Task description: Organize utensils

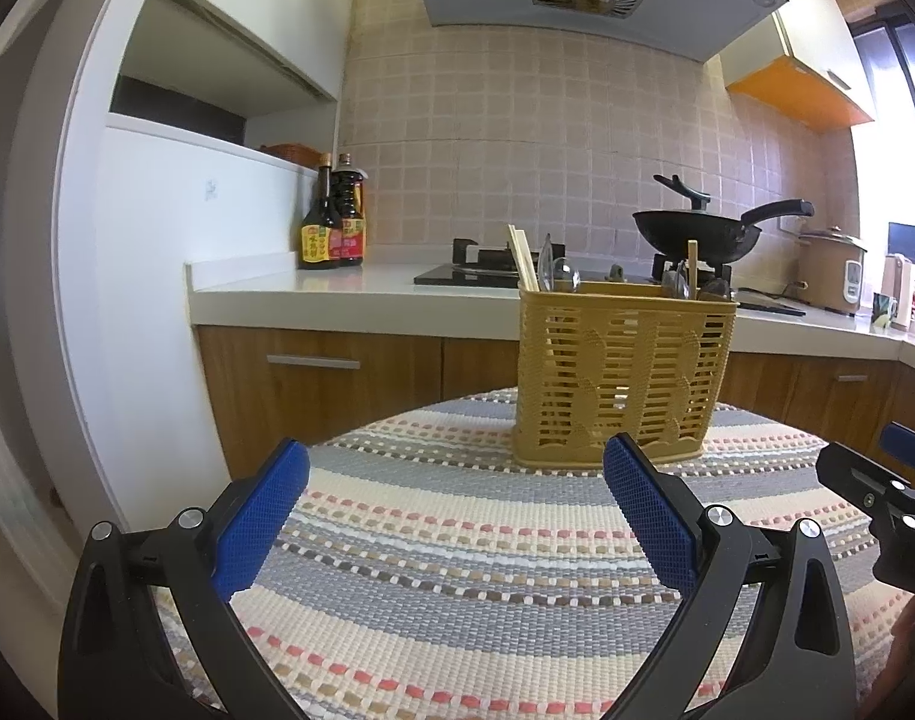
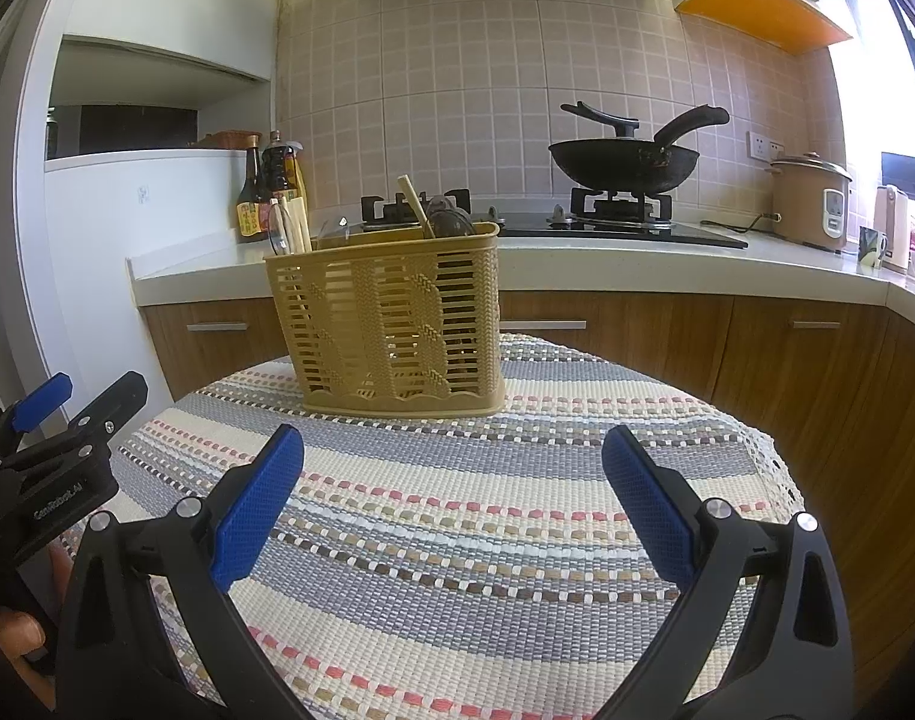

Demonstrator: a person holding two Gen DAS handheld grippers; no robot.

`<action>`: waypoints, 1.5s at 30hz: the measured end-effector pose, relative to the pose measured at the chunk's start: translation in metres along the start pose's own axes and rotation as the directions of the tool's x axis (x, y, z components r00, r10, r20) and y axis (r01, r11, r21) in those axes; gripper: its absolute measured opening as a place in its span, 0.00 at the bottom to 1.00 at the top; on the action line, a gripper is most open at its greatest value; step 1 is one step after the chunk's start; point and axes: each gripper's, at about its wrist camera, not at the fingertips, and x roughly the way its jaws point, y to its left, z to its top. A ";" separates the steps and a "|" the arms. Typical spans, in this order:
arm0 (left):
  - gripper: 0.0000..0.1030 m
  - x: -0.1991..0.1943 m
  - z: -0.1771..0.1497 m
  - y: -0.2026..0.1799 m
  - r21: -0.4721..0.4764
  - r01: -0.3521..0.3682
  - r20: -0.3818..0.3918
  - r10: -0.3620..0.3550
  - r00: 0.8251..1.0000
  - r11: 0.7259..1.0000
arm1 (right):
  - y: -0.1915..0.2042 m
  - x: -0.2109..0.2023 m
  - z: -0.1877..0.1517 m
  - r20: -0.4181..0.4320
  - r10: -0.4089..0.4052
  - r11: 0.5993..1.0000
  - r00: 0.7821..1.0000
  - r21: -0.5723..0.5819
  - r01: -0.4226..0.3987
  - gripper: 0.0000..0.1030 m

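1. One yellow slatted utensil basket (image 1: 622, 372) stands upright at the far end of the striped woven cloth (image 1: 457, 540). We see it in both wrist views.
2. Inside it, at one end, pale chopsticks (image 1: 522, 258) lean beside spoons (image 1: 556, 273). At the other end we note one wooden stick (image 1: 692, 267) among dark utensil heads, too small for us to name.
3. Our left gripper (image 1: 456, 519) hovers over the cloth short of the basket — its blue pads spread wide, nothing between them.
4. Our right gripper (image 2: 452, 516) sits alongside, equally wide apart and holding nothing; each gripper shows at the edge of the other's view.
5. Behind the table runs a white countertop (image 2: 637, 264) with a gas hob. A black wok (image 2: 622, 165) rests on the burner.
6. Farther out — sauce bottles (image 1: 331, 222) near the white wall, and a rice cooker (image 2: 808, 201) by the window.
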 end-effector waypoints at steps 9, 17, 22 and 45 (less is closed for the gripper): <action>0.93 0.000 0.000 0.001 0.001 -0.001 -0.001 0.001 1.000 1.000 | 0.002 0.002 0.000 -0.007 -0.004 1.000 1.000 -0.017 0.003 0.92; 0.93 0.001 0.000 0.000 0.002 0.001 -0.003 -0.001 1.000 1.000 | 0.004 0.004 0.000 -0.013 -0.003 1.000 1.000 -0.019 0.002 0.92; 0.93 0.001 0.000 0.000 0.003 0.002 -0.003 -0.002 1.000 1.000 | 0.007 0.006 -0.001 -0.019 -0.006 1.000 1.000 -0.030 0.005 0.92; 0.93 0.003 -0.001 0.000 0.005 0.012 -0.010 -0.012 1.000 1.000 | 0.006 0.008 0.000 -0.025 -0.016 0.999 1.000 -0.032 0.015 0.92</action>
